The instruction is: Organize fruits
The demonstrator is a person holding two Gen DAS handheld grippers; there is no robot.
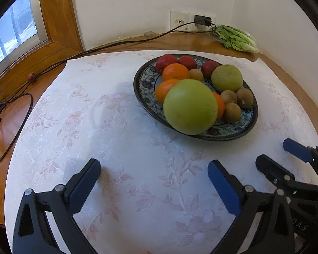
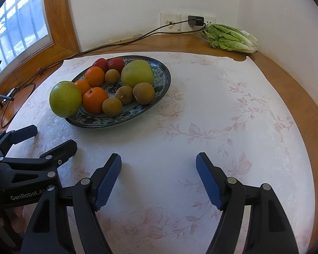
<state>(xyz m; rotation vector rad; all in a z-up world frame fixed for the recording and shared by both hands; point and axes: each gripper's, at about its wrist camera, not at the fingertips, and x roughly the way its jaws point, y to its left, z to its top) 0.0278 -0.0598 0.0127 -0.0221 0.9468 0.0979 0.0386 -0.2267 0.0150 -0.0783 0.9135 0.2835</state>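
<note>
Currently both grippers sit low over the floral tablecloth [image 2: 201, 97], nothing in either one. Left gripper [image 1: 154, 182]: jaws spread wide, blue pads well apart, only cloth between them. Right gripper [image 2: 159, 177]: jaws also apart, a bit narrower, only cloth between them. Each claw shows in the other's camera, side by side and near each other, both short of the plate.

Patterned plate [image 2: 161, 84] sits on the cloth, left of centre in the right wrist view, right of centre in the left wrist view. All fruit is on or at it:
- big green fruit [image 1: 189, 106] at the near rim, on the side nearest the left gripper; looks to overhang the edge, can't tell if it touches the cloth
- second green fruit [image 2: 137, 73] toward the far side of the plate
- three oranges [image 2: 94, 100] between the two green ones
- four small brown fruits [image 2: 143, 93] on the right-hand side of the plate
- red fruits [image 1: 166, 61] at the far rim, three visible from the left wrist, two from the right

Off the cloth: bagged lettuce [image 2: 231, 38] in the far corner on the wooden ledge [image 2: 307, 110], charger [image 2: 196, 20] plugged into the wall socket, its cable [image 1: 116, 44] running left along the ledge past the window [image 1: 12, 31].
</note>
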